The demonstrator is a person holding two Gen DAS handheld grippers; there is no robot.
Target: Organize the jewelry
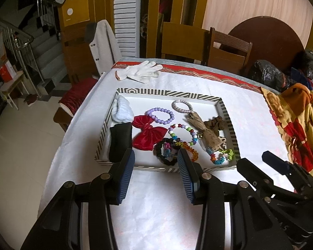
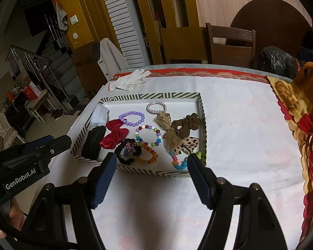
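Observation:
A striped-rim tray (image 1: 169,93) (image 2: 148,96) sits on the white tablecloth. It holds a purple bead bracelet (image 1: 160,115) (image 2: 131,118), a multicolour bead bracelet (image 1: 182,134) (image 2: 148,135), a red velvet bow (image 1: 149,133) (image 2: 114,136), a black scrunchie (image 1: 165,152) (image 2: 127,151), an orange bead bracelet (image 1: 191,151) (image 2: 147,156), a silver bangle (image 1: 181,105) (image 2: 156,107), a brown scrunchie (image 1: 213,125) (image 2: 186,125) and a black pouch (image 1: 121,142) (image 2: 92,142). My left gripper (image 1: 156,173) is open and empty just before the tray's near edge. My right gripper (image 2: 151,179) is open and empty, likewise short of the tray.
A white glove (image 1: 140,73) (image 2: 131,79) lies beyond the tray. A yellow and red blanket (image 1: 298,120) (image 2: 302,114) is heaped at the table's right side. Wooden chairs (image 1: 227,48) stand behind the table. The table's left edge drops to the floor.

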